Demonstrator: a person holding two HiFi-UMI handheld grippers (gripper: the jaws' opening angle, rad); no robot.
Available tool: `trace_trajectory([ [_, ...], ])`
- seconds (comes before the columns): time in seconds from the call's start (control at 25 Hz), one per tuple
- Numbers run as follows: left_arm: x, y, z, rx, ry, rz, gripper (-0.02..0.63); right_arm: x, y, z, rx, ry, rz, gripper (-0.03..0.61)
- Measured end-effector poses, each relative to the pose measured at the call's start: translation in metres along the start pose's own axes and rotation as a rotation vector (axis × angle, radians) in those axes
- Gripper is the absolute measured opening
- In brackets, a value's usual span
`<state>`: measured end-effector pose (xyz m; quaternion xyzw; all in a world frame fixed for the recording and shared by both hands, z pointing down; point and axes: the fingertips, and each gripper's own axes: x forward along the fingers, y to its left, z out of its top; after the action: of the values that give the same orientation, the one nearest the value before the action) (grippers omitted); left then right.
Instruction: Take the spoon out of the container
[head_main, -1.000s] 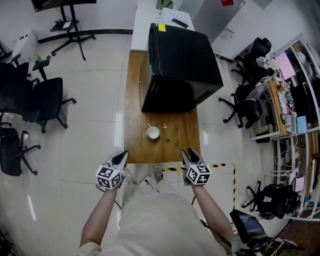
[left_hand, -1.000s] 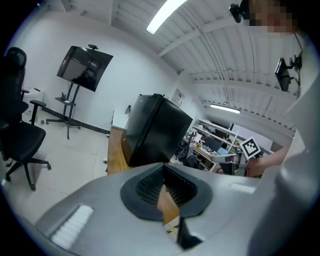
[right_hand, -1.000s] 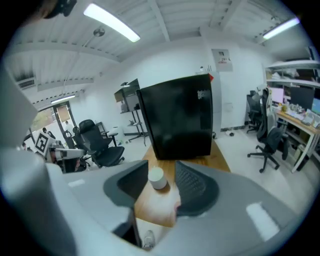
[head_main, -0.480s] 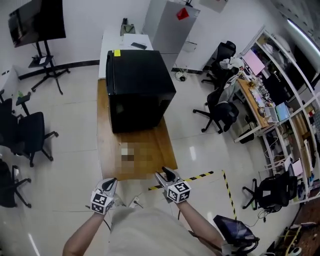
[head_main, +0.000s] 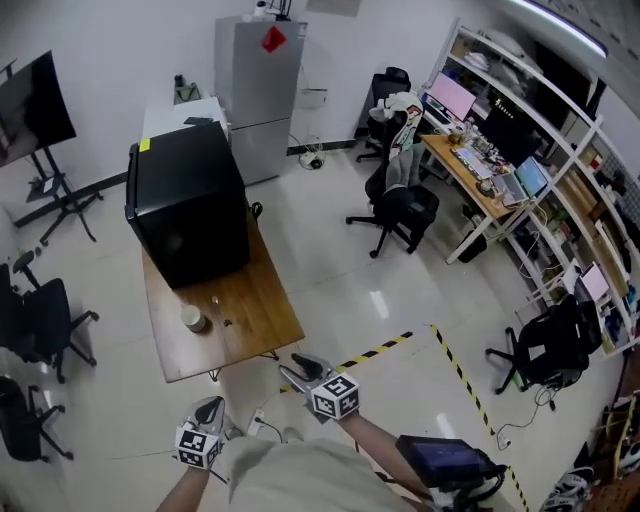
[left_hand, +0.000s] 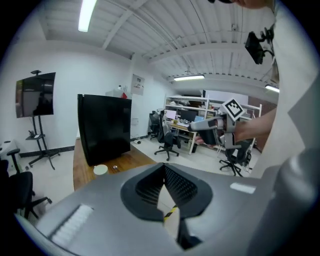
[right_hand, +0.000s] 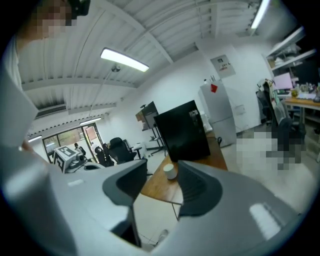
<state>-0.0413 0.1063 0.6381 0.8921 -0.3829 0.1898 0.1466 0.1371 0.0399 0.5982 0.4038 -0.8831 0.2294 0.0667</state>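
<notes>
Fingers (left_hand: 181, 186) of dark ribbed rubber: left pair pinched together, right pair spread wide.
The left gripper (left_hand: 164, 166) has its tips meeting on nothing; the right gripper (right_hand: 161, 167) has just been opening its jaws, with nothing between them. Well apart from both, the small white round cup (head_main: 193, 319) stands on the brown wooden table (head_main: 255, 318), just before the glossy black box-shaped cabinet (head_main: 190, 205); whether a spoon lies in it cannot be told.

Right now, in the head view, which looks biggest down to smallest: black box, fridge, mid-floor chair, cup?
1. Black box and fridge: about alike; the fridge is farther away, so no ranking between them.
2. Chair
3. Cup
</notes>
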Motion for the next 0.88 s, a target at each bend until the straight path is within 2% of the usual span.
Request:
trace_trajectory([
  [0.12,-0.007,-0.021,0.015,-0.003,-0.074,0.110,0.000,-0.032,-0.014,-0.014,-0.003,0.019,-0.014,0.183],
  [0.28,-0.022,-0.038,0.032,0.026,-0.144,0.220,0.000,-0.056,-0.041,-0.038,0.008,0.064,-0.115,0.156],
  [0.48,-0.030,-0.045,0.037,-0.063,-0.213,0.244,0.000,-0.082,-0.055,-0.038,-0.021,0.055,-0.187,0.143],
  [0.6,-0.040,-0.041,0.030,-0.131,-0.213,0.252,0.000,-0.087,-0.055,-0.042,0.003,0.057,-0.218,0.137],
  [0.72,-0.060,-0.034,0.022,-0.145,-0.203,0.257,0.000,-0.086,-0.046,-0.048,0.022,0.078,-0.256,0.128],
  [0.8,-0.078,-0.025,0.017,-0.168,-0.204,0.262,0.000,-0.078,-0.030,-0.052,-0.056,0.117,-0.278,0.119],
  [0.88,-0.094,-0.009,0.003,-0.224,-0.201,0.267,0.000,-0.061,-0.010,-0.055,-0.191,0.171,-0.277,0.115],
])
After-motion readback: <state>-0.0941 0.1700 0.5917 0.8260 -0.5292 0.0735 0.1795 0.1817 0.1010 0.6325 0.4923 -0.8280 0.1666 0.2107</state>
